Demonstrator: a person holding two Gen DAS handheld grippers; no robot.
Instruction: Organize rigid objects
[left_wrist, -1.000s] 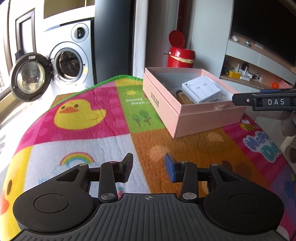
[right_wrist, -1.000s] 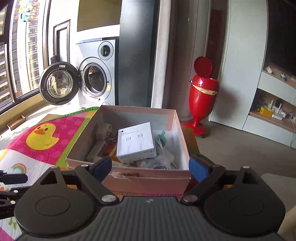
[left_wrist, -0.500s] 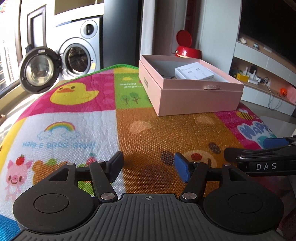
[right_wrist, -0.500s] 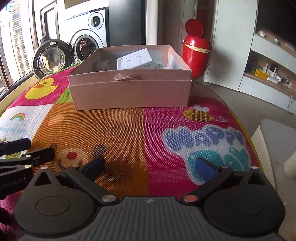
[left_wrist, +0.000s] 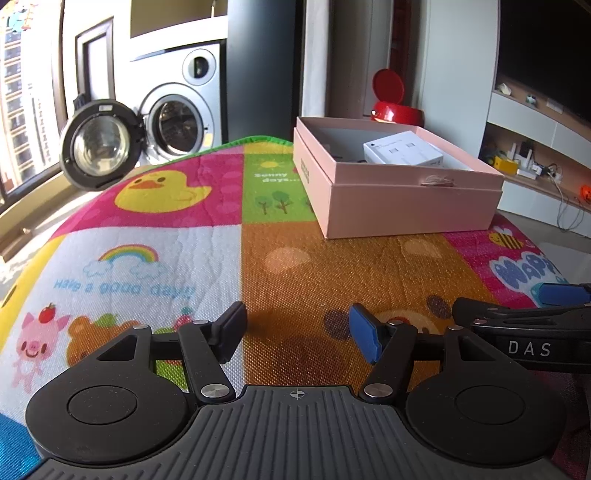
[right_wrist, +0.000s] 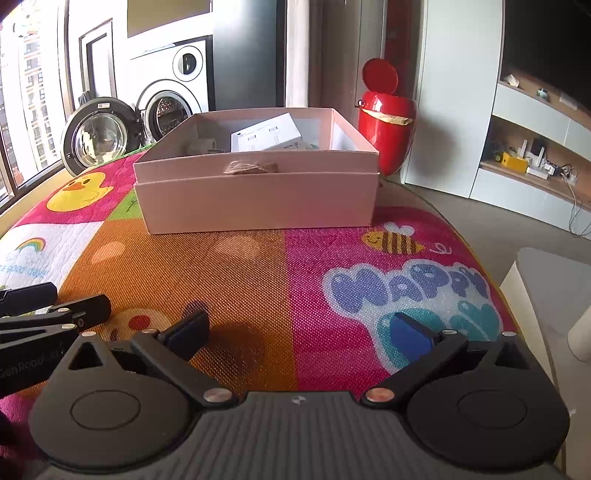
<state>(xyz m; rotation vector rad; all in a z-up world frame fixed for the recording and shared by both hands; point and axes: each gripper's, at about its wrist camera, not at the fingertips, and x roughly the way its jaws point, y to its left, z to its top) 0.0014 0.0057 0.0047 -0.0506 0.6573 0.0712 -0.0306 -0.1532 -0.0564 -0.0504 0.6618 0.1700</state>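
Note:
An open pink cardboard box (left_wrist: 406, 199) (right_wrist: 258, 199) stands at the far side of a colourful play mat (left_wrist: 314, 266) (right_wrist: 258, 280). Inside it lie a white carton (left_wrist: 402, 153) (right_wrist: 266, 136) and several smaller items that are mostly hidden by the walls. My left gripper (left_wrist: 299, 328) hovers low over the orange patch of the mat, open and empty. My right gripper (right_wrist: 301, 330) is beside it to the right, open wide with nothing between its fingers. Each gripper shows at the edge of the other's view, the right gripper (left_wrist: 517, 321) and the left gripper (right_wrist: 55, 314).
A washing machine with its round door (left_wrist: 96, 146) swung open stands behind the mat on the left. A red lidded bin (right_wrist: 386, 118) stands behind the box. Wall shelves (right_wrist: 528, 162) hold small items at right. A pale piece of furniture (right_wrist: 546, 295) borders the mat's right edge.
Both grippers drew back from the box and sank toward the mat, then held still. The left jaws widened a lot and the right jaws widened a little.

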